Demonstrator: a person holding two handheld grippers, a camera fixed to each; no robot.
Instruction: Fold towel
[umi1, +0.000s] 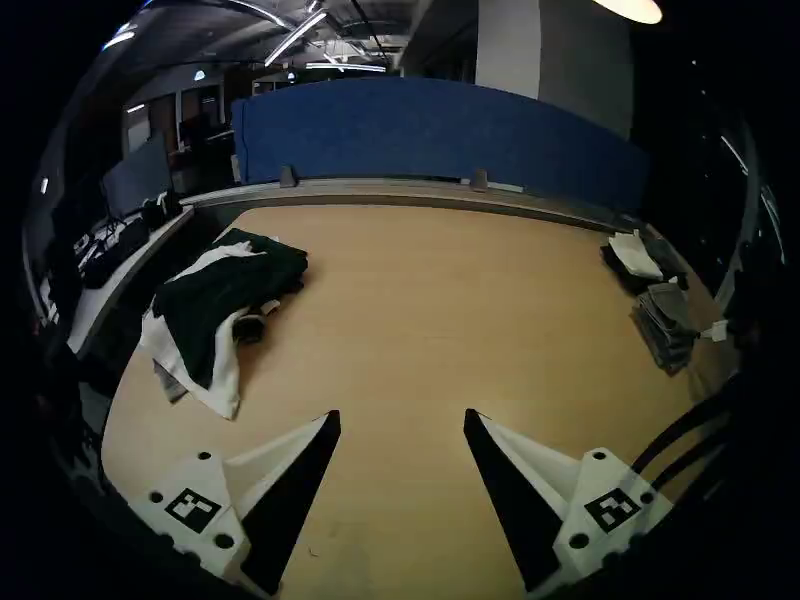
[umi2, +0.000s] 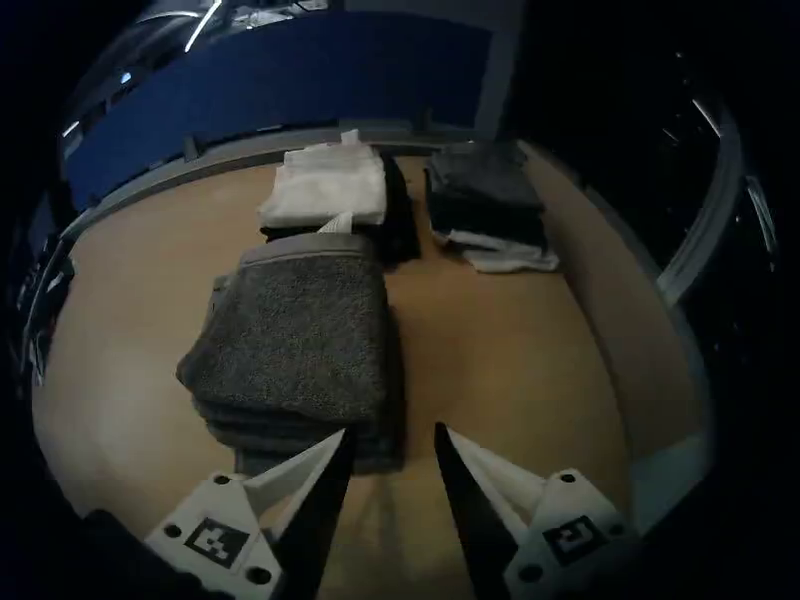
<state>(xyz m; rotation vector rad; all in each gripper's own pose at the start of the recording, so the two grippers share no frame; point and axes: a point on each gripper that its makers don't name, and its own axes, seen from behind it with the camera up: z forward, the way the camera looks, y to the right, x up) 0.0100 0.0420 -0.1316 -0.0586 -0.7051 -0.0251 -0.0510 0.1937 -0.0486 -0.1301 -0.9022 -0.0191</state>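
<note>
Lying crumpled at the left side of the wooden counter (umi1: 430, 300), a dark green towel (umi1: 225, 290) sits on top of a white towel (umi1: 215, 385), with a scrap of grey cloth (umi1: 168, 385) poking out beneath them, as seen in the left gripper view. The left hand-held gripper (umi1: 401, 412) hangs over bare wood near the heap, its two fingers spread wide and holding nothing. On the far right of the counter lie folded piles (umi1: 665, 320), grey and dark, one topped by a pale cloth (umi1: 637, 255). A blue partition (umi1: 430, 135) runs along the counter's back edge under strip ceiling lights (umi1: 295, 35).

In the right gripper view, a stack of folded grey towels (umi2: 290, 340) lies on the counter just ahead of the right hand-held gripper (umi2: 393, 428), whose fingers are parted and empty; one fingertip reaches the stack's near edge in the picture, though whether it touches cannot be told. Beyond that stack, a folded cream towel (umi2: 325, 185) rests on a black pile (umi2: 400, 225). Just beside it, a charcoal folded stack (umi2: 485, 190) sits on a light towel (umi2: 505, 258).
</note>
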